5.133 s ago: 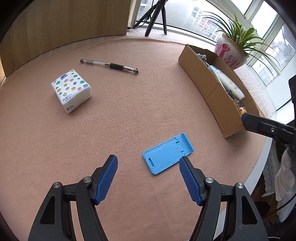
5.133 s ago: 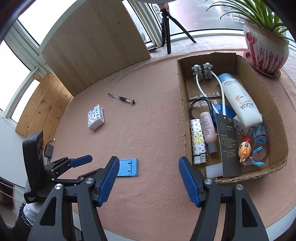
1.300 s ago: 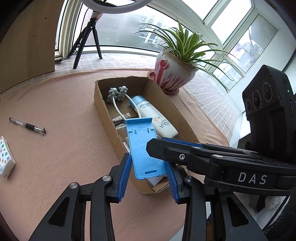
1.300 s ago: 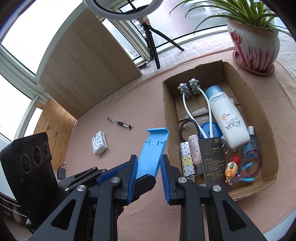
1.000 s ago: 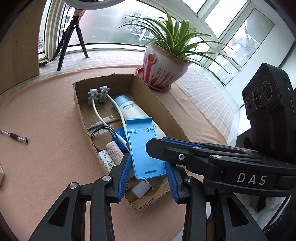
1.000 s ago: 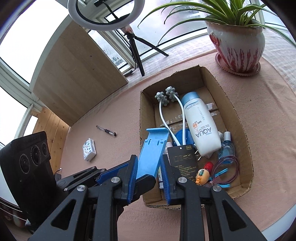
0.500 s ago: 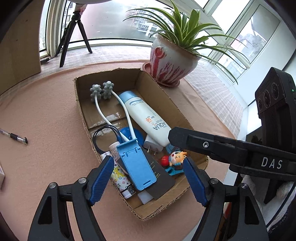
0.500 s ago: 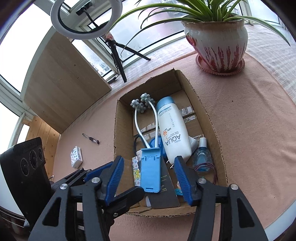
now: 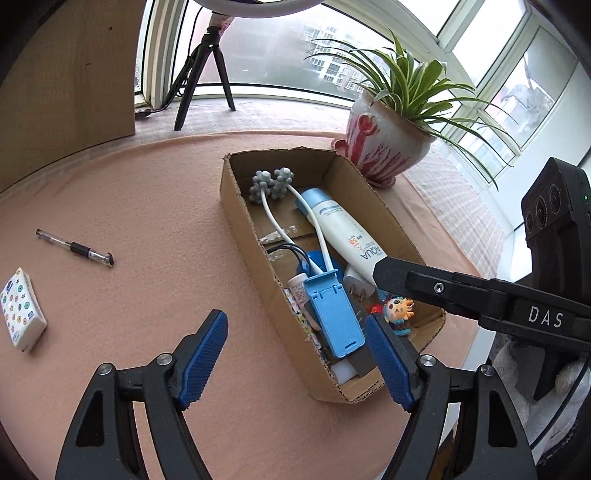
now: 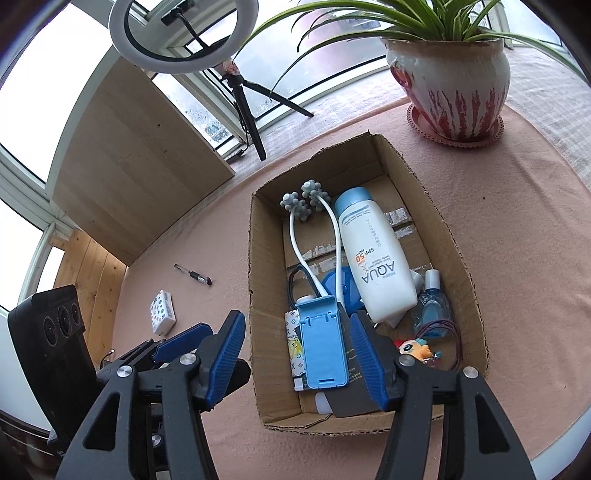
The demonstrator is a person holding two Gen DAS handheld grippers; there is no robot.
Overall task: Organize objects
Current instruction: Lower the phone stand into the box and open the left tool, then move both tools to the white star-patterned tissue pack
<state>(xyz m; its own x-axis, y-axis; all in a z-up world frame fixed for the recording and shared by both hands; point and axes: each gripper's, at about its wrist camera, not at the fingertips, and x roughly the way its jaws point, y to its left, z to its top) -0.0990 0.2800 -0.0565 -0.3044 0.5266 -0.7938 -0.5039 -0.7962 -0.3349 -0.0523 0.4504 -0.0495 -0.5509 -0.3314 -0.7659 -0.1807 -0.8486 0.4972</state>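
Left gripper (image 9: 297,356): I read its jaws as spread wide with nothing between the blue pads; it hangs over the near end of the box, one pad over the cloth, the other over the box's near corner.
Right gripper (image 10: 297,360): jaws also wide apart and empty in my view, straddling the near end of the box. In the left wrist view I see its black arm reaching in from the right above the box.
Blue phone stand (image 9: 334,312): lying flat inside the box at its near end, on top of a black card and a patterned tube, free of both sets of pads. Same item in the right wrist view (image 10: 323,343).
Cardboard box (image 9: 243,218): open-topped, sitting on the pink tablecloth (image 9: 155,221).
Box contents: white sunscreen bottle (image 10: 373,258) marked AQUA along the right side; a white-handled massage roller (image 10: 304,201) with grey knobbed heads at the far end; a small blue bottle (image 10: 430,304) and an orange doll figure (image 10: 413,347) near the right wall.
Pen (image 9: 75,248): on the cloth, well left of the box.
Tissue pack (image 9: 20,310): on the cloth, left of and nearer than the pen, apart from it.
Potted plant (image 9: 388,147): just beyond the box's far right corner.
Ring light on tripod (image 10: 181,33): by the window, behind the table.
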